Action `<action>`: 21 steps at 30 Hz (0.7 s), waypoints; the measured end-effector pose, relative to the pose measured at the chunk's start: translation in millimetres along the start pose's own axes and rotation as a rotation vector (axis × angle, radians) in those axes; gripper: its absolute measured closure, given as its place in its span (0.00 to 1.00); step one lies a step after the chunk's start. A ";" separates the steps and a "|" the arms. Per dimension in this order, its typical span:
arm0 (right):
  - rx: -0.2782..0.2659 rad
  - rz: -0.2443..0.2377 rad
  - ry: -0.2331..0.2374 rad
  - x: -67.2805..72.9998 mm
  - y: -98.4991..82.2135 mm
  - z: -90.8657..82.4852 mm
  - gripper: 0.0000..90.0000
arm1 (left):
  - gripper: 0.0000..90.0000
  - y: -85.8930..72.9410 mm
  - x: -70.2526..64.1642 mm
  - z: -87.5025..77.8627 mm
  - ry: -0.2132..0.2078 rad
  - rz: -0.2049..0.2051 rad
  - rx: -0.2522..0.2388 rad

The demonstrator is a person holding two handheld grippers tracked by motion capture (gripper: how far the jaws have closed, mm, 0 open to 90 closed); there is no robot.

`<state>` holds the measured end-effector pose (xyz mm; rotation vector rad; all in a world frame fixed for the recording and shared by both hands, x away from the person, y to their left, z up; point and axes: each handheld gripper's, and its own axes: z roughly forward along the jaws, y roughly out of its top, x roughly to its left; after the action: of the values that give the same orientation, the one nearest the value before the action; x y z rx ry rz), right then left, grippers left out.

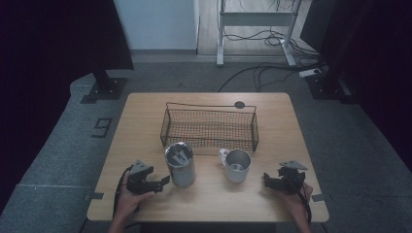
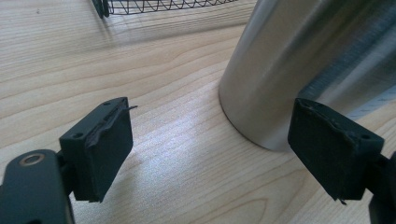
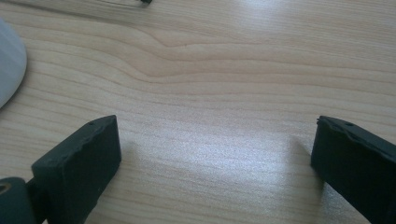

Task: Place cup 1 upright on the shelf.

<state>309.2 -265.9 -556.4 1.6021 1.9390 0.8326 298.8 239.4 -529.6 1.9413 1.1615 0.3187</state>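
A tall steel tumbler (image 1: pixel 180 165) with something dark inside stands on the wooden table (image 1: pixel 145 111), near the front. A shorter steel mug (image 1: pixel 237 166) with a white handle stands to its right. My left gripper (image 1: pixel 164 181) rests low on the table just left of the tumbler, pointing at it. In the left gripper view its jaws (image 2: pixel 210 144) stand apart with bare wood between them, and the tumbler (image 2: pixel 289 60) rises just beyond the right jaw. My right gripper (image 1: pixel 267 179) lies right of the mug, open over bare wood (image 3: pixel 215 154). The mug's pale side (image 3: pixel 9 65) shows at far left.
A dark wire basket (image 1: pixel 209 127) sits behind the two vessels, mid-table; its lower edge (image 2: pixel 154 5) shows at the top of the left gripper view. A small dark round disc (image 1: pixel 239 104) lies near the far edge. Cables and stand feet lie on the floor beyond.
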 end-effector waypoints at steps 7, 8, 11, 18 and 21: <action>-0.011 0.006 -0.006 -1.1 -0.5 -1.0 0.06 | 0.16 0.1 1.6 -3.7 -0.011 0.007 -0.017; -0.014 0.006 -0.005 -1.6 -0.7 -1.2 0.07 | 0.16 0.5 1.5 -5.1 -0.013 0.007 -0.025; -0.016 0.008 -0.006 -1.9 -0.8 -1.5 0.08 | 0.16 1.6 1.2 -8.4 -0.017 0.020 -0.043; -0.015 0.008 -0.006 -2.3 -0.8 -1.8 0.08 | 0.15 6.9 -3.7 -16.6 -0.027 0.030 -0.075; -0.015 0.007 -0.005 -2.3 -0.8 -1.8 0.08 | 0.15 9.1 -7.1 -19.8 -0.039 0.039 -0.088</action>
<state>307.8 -268.5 -555.8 1.6019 1.9197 0.8432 289.0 241.8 -509.0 1.8867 1.0680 0.3457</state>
